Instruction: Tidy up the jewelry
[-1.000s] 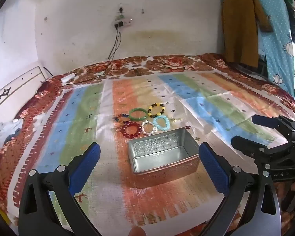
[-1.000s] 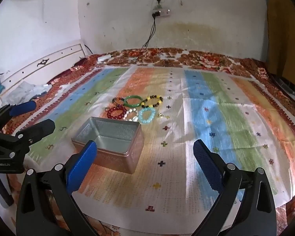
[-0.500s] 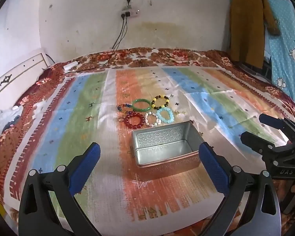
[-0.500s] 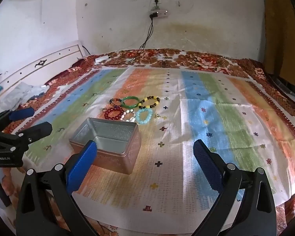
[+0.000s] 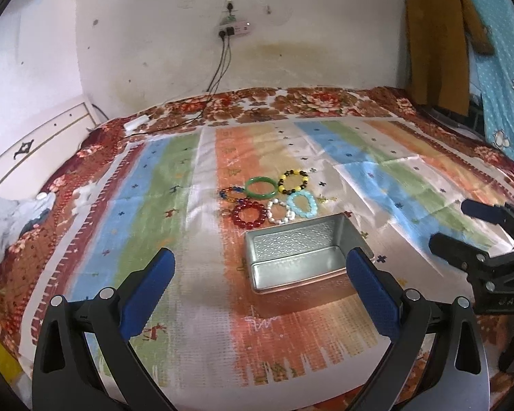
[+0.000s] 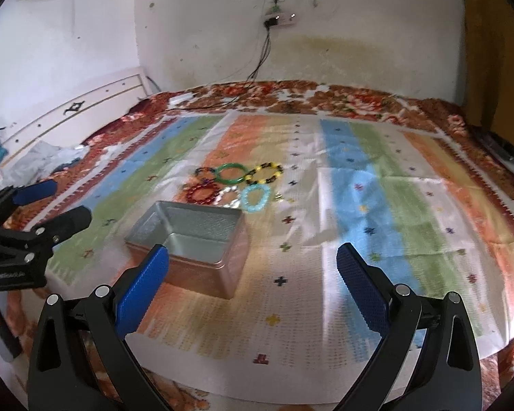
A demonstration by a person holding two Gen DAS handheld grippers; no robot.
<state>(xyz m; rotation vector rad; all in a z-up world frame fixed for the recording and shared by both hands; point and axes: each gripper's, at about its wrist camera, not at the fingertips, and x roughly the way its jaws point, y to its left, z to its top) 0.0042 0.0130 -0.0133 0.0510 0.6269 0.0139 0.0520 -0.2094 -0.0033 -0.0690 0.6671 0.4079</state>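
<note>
Six bracelets [image 5: 270, 197] lie clustered on the striped cloth [image 5: 377, 178], just beyond an open tin [image 5: 301, 257]. The left gripper [image 5: 257, 287] and right gripper [image 6: 253, 277] hover spread wide, holding nothing. Lettering on both gripper bodies is too blurred to read.

On the striped cloth [image 5: 188, 308] spread over the bed, six bracelets [image 5: 274, 198] lie clustered just behind the open metal tin [image 5: 301, 257], with both grippers held before it.
</note>
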